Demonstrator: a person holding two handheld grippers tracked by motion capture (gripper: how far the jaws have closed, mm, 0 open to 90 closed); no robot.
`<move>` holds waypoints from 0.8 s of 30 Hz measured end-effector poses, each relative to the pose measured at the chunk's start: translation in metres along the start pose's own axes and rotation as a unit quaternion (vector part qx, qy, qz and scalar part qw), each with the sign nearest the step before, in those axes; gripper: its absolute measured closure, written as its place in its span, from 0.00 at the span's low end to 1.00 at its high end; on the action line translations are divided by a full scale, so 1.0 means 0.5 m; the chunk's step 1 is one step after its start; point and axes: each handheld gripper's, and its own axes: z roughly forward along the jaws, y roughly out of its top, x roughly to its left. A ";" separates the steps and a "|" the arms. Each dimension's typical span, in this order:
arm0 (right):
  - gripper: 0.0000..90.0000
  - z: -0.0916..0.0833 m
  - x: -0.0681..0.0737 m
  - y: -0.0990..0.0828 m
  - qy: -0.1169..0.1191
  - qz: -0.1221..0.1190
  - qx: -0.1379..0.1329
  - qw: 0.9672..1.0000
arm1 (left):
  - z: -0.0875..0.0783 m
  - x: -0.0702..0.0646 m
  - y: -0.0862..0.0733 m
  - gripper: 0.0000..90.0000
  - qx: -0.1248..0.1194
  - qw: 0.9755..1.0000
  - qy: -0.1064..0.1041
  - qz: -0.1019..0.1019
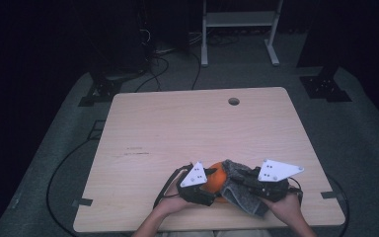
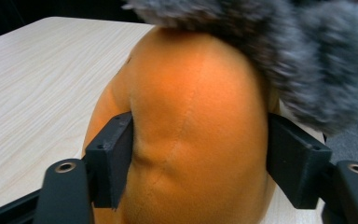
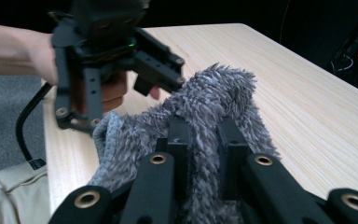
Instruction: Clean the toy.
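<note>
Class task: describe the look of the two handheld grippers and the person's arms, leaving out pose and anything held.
Both the left gripper and the right gripper are black, each topped by a pale three-cornered plate with dark dots. Their jaws are black and blocky, on arms with brass-ringed holes. A black cable trails from the left one. The forearms are bare, with no sleeves in sight.

A pale wooden table (image 1: 177,128) bears an orange plush (image 1: 217,178) at its near edge.

Orange plush (image 2: 196,135): lower part cut off by bottom edge in left gripper view; top hidden under grey fuzzy cloth (image 2: 298,56), which is blurred there. In high view, plush mostly covered by cloth and grippers.
</note>
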 end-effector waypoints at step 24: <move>0.87 -0.030 -0.046 -0.042 -0.010 0.062 0.003 0.998 | 0.007 -0.014 0.003 0.31 0.017 0.999 -0.007 0.027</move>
